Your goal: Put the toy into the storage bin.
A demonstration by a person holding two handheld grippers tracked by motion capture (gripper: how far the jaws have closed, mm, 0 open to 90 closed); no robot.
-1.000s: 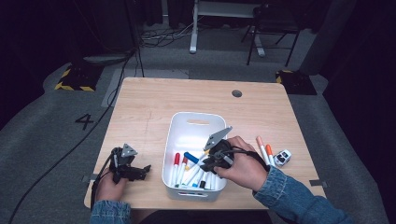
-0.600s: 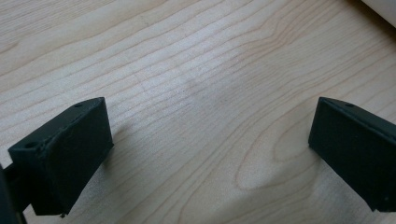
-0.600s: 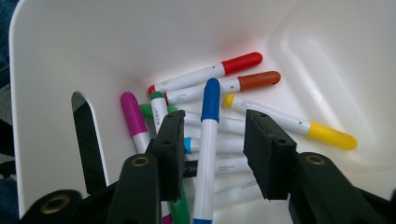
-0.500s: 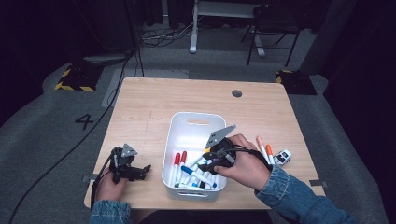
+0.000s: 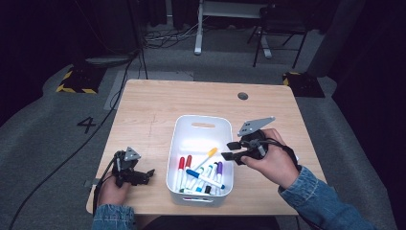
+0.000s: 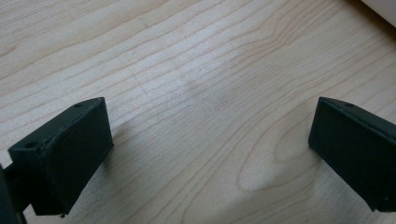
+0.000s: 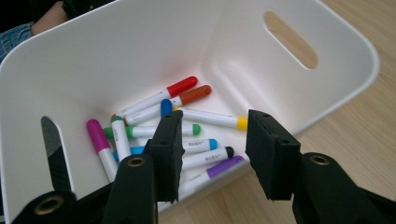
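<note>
A white bin (image 5: pixel 203 120) stands at the middle of the wooden table (image 5: pixel 153 110) and holds several coloured markers (image 5: pixel 201 175). My right gripper (image 5: pixel 229 150) hovers at the bin's right rim and points left over it. Its jaws have just been opening and stand open, with nothing between them. In the right gripper view the gripper (image 7: pixel 215 154) looks down at the markers (image 7: pixel 187 121) on the bin's floor (image 7: pixel 140 46). My left gripper (image 5: pixel 148 173) rests near the table's front left corner. In the left gripper view it (image 6: pixel 205 154) is open over bare wood (image 6: pixel 187 70).
A round cable hole (image 5: pixel 242 96) sits near the table's far right edge. The left gripper's cable (image 5: pixel 103 175) trails off the table's front left edge. Beyond the table, a desk frame (image 5: pixel 198 28) and a chair (image 5: pixel 277 28) stand on the dark floor.
The right gripper has opened and drawn back to the right and up, from inside the bin to its right rim. A blue-capped marker now lies across the others. The left gripper has stayed put.
</note>
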